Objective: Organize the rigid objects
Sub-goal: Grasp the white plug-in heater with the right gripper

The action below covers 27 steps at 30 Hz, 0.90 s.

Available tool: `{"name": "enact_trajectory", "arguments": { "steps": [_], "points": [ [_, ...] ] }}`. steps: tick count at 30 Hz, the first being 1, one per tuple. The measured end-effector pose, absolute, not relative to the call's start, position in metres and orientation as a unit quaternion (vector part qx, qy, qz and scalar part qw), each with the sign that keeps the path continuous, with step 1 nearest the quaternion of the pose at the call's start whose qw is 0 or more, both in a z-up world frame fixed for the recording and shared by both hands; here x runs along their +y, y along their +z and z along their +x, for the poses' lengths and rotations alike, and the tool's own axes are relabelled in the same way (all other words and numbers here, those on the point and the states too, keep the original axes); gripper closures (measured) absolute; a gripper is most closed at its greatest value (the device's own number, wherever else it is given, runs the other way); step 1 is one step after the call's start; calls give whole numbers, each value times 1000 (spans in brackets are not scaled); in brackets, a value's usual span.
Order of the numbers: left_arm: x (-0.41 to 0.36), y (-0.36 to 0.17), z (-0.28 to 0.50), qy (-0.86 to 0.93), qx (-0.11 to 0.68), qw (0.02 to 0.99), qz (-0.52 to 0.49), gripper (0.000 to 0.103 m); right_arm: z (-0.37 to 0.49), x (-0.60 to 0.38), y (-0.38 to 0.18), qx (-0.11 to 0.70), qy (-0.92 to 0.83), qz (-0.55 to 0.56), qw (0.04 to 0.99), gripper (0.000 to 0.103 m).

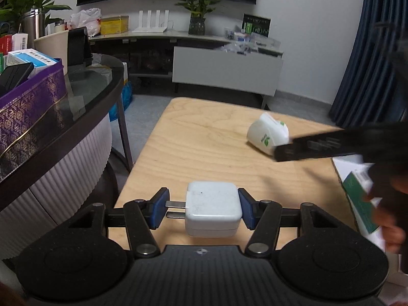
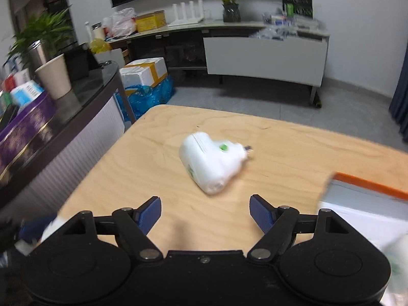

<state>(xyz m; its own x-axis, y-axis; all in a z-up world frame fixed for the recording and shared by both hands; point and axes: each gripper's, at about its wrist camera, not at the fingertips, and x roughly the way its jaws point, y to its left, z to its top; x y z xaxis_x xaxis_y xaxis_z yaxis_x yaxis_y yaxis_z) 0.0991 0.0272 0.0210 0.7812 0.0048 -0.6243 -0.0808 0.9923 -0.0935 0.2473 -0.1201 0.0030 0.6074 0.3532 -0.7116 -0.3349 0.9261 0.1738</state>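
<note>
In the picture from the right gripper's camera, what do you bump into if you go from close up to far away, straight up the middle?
Right hand-held gripper, open → white plug-in device with a green dot lying on the wooden table → grey floor → white cabinet → potted plant.

Dim, even indoor light, cool cast; no source in view. Left wrist view mostly sharp: white charger (image 1: 213, 208) between the left gripper (image 1: 204, 209) pads is crisp, faint soft shadow beneath it on the wooden table (image 1: 193, 137). To the right, the right gripper (image 1: 331, 145) smears into a dark streak. Right wrist view is motion-blurred throughout: white plug adapter (image 2: 211, 162) ahead of the right gripper (image 2: 205, 213) is soft, orange-edged box (image 2: 369, 188) at right streaked. Strong fisheye bending at edges, dark corners. Weak glare on the glass tabletop (image 1: 94, 81) at left.
</note>
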Motion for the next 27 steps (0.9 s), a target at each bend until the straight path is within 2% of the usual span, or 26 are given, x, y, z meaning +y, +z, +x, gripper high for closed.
{"name": "enact_trajectory", "arguments": {
  "steps": [2,5,8,13,15,20,27],
  "points": [
    [31,21,99,20,325,943,-66,45,263,-116,-2,406,169,64,896,12],
    [34,19,102,15,325,942,-83,45,281,-114,-9,407,132,145,892,4],
    [35,18,101,13,322,943,-85,45,295,-110,-15,408,91,177,891,3],
    [39,16,101,20,322,942,-88,45,301,-99,-20,395,66,134,907,4],
    [43,16,102,22,322,941,-98,45,296,-95,-21,390,66,102,913,16],
    [43,17,103,26,317,943,-101,45,277,-107,-19,386,85,88,914,17],
    [37,24,94,18,308,947,-85,45,208,-132,24,344,110,42,932,17]
  ]
}}
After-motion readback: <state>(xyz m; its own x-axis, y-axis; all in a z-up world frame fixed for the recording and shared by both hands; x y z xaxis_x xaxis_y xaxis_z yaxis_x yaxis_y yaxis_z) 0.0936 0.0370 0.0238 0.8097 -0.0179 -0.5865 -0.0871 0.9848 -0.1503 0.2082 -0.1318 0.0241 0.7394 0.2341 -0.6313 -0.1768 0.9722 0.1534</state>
